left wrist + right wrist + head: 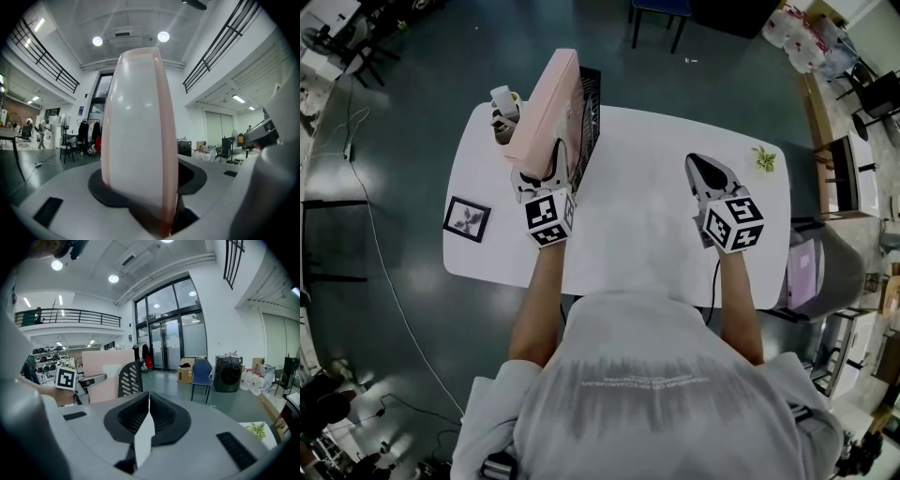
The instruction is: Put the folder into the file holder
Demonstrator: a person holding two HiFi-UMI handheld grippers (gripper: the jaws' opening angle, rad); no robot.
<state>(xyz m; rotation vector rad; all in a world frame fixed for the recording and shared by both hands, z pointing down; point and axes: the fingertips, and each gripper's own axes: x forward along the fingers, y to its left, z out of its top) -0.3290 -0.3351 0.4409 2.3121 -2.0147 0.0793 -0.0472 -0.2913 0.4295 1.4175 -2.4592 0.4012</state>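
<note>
Since the jaws of the left gripper (536, 176) stand partway apart with the pink folder (542, 111) filling the gap between them, they are clamped on its thick edge. The left gripper view shows the pale spine with pink borders rising upright out of the grip. The folder stands on end close beside the black mesh file holder (589, 117) at the far side of the white tabletop (647, 216). I cannot tell whether its lower edge has entered a slot. The right gripper (705, 173) hangs over bare tabletop well apart from both, its jaws closed together on nothing.

The step in hand looks like the insertion itself. The next move probably calls for lining the folder's lower edge with the holder's opening, keeping it upright, lowering it in, then letting go.
</note>
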